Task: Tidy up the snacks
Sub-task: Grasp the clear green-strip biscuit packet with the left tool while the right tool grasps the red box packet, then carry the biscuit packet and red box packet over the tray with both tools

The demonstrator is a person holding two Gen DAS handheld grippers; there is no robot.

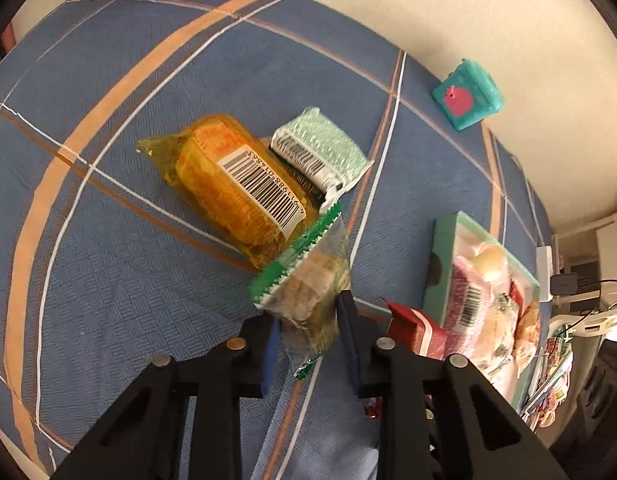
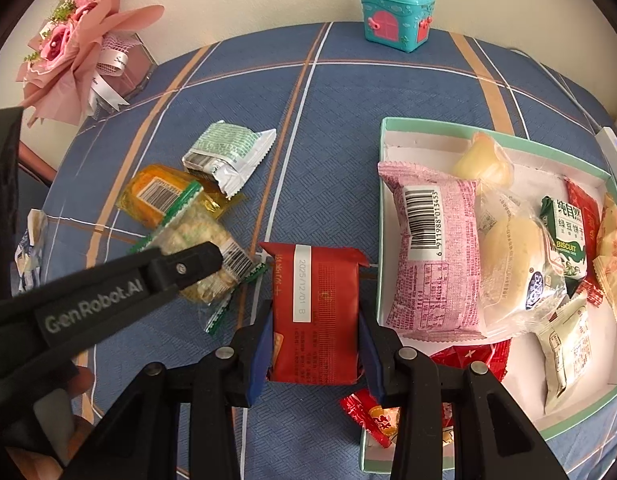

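Observation:
My left gripper point(image 1: 308, 316) is shut on a clear biscuit packet with green edges point(image 1: 308, 276), tilted just above the blue cloth. From the right wrist view, one of its fingers point(image 2: 188, 266) lies across the same biscuit packet point(image 2: 196, 232). Behind it lie an orange packet point(image 1: 236, 188) and a mint-green packet point(image 1: 320, 148), touching each other. My right gripper point(image 2: 314, 316) is shut on a red packet point(image 2: 314, 300), held upright just left of the green-rimmed tray point(image 2: 388, 128). The tray holds a pink packet point(image 2: 432, 248) and several other snacks.
A teal toy house point(image 2: 396, 16) stands at the table's far edge by the wall. A pink bouquet point(image 2: 76, 40) sits at the far left corner. A blue-white packet point(image 2: 32, 248) lies at the left edge. A red candy point(image 2: 372, 416) rests on a second box near me.

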